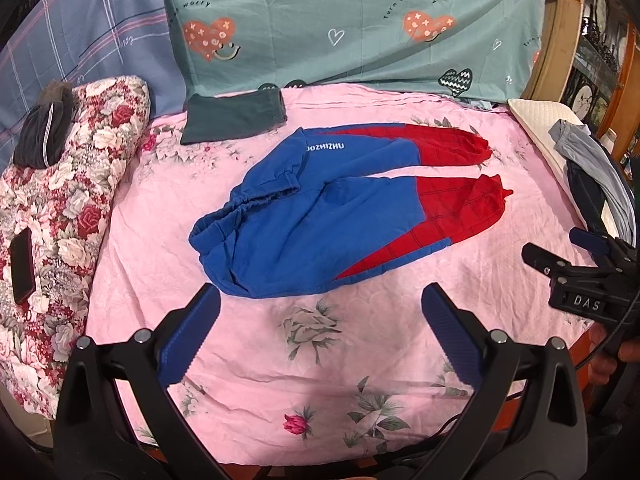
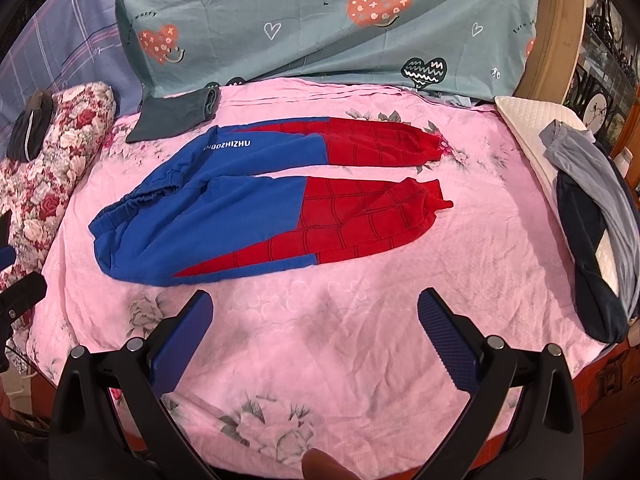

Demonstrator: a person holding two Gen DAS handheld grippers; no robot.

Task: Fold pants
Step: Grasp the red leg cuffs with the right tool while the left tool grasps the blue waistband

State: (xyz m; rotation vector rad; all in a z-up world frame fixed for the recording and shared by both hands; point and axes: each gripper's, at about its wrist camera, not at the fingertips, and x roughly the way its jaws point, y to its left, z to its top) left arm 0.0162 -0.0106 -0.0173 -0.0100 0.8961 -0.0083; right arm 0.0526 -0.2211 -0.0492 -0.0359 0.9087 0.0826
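Note:
Blue and red pants (image 1: 340, 208) lie spread flat on a pink floral bedsheet (image 1: 320, 340), waistband to the left, both red legs pointing right. They also show in the right wrist view (image 2: 256, 208). My left gripper (image 1: 320, 304) is open and empty, hovering just in front of the pants' near edge. My right gripper (image 2: 316, 308) is open and empty, a little in front of the near leg. The right gripper also shows at the right edge of the left wrist view (image 1: 560, 256).
A folded dark green garment (image 1: 234, 116) lies behind the pants. A floral quilt (image 1: 60, 200) with a phone (image 1: 22, 264) and a dark bundle sits on the left. Grey and navy clothes (image 2: 592, 216) lie on a white pillow at right. Teal pillow (image 1: 352, 20) at back.

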